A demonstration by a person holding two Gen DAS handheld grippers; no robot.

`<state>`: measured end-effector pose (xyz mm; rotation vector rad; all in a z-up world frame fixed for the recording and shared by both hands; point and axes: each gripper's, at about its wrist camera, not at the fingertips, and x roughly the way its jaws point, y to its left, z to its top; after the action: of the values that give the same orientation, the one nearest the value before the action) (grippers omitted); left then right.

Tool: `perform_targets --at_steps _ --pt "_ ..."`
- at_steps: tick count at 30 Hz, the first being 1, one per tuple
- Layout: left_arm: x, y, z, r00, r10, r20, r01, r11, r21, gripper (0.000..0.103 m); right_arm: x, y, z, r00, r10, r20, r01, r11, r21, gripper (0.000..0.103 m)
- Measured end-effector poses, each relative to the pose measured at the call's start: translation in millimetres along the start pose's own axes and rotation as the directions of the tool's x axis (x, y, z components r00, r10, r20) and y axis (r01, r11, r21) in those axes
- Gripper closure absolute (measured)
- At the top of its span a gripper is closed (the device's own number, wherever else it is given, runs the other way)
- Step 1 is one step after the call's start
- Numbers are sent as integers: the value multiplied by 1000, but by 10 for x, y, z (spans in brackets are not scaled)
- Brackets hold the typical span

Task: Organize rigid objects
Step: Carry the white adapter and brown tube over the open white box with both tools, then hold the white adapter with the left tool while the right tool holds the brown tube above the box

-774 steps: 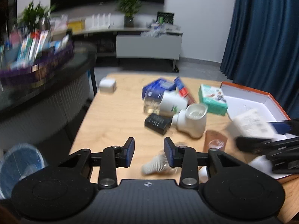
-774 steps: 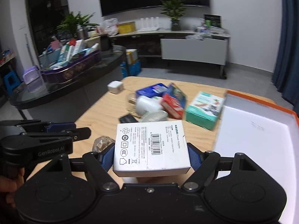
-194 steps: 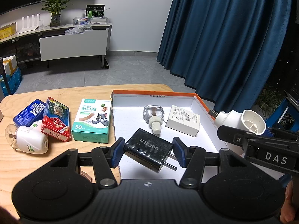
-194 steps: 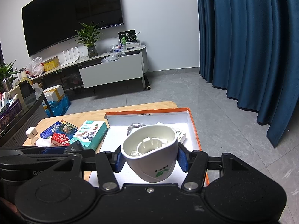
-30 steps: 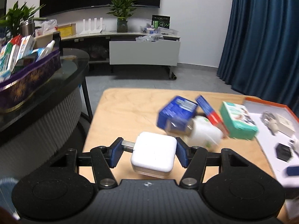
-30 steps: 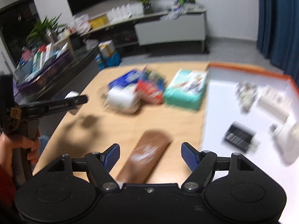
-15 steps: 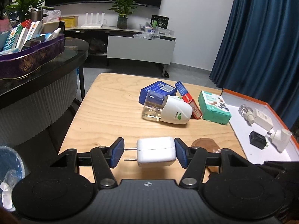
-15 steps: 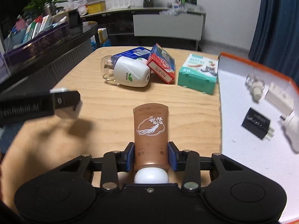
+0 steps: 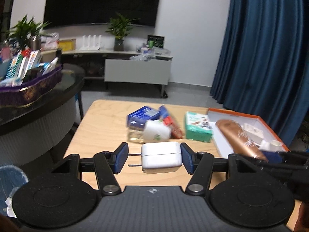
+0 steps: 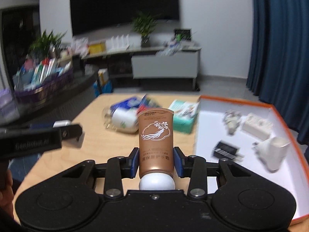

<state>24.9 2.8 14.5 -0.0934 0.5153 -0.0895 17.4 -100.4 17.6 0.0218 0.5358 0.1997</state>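
My left gripper (image 9: 154, 158) is shut on a white plug adapter (image 9: 161, 157), prongs pointing left, held above the wooden table (image 9: 100, 127). My right gripper (image 10: 156, 162) is shut on a brown cream tube (image 10: 156, 135) with a white cap, lifted off the table; the tube also shows in the left wrist view (image 9: 239, 137). The orange-rimmed white box (image 10: 239, 135) lies to the right and holds a black charger (image 10: 226, 151), a white cup-shaped part (image 10: 272, 152), a small white box (image 10: 256, 126) and a small clear bottle (image 10: 231, 122).
On the table lie a white and clear bottle (image 9: 150, 133), a blue box (image 9: 142, 116), a red box (image 9: 171, 123) and a green plaster box (image 9: 198, 126). A dark round counter (image 9: 38, 98) with a purple basket stands at the left.
Both grippers have risen and tilted up. The right gripper has lifted the brown tube off the table and moved toward the box. The left gripper still holds the adapter.
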Motion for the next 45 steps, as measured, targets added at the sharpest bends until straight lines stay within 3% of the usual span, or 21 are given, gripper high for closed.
perform_targets --at_steps 8,15,20,45 --pt "-92 -554 122 994 -103 37 102 994 41 44 -497 -753 78 986 -126 107 117 989 86 58" --pt "1 -1130 271 977 -207 43 202 974 100 44 -747 -1195 -1 970 -210 127 194 973 123 57" --pt "109 -1379 210 971 -239 22 235 966 113 44 -790 -1357 -94 967 -228 116 210 966 149 57" --pt "404 -1508 -108 975 -195 -102 204 975 90 44 -371 -1563 -295 978 -211 6 206 963 173 57"
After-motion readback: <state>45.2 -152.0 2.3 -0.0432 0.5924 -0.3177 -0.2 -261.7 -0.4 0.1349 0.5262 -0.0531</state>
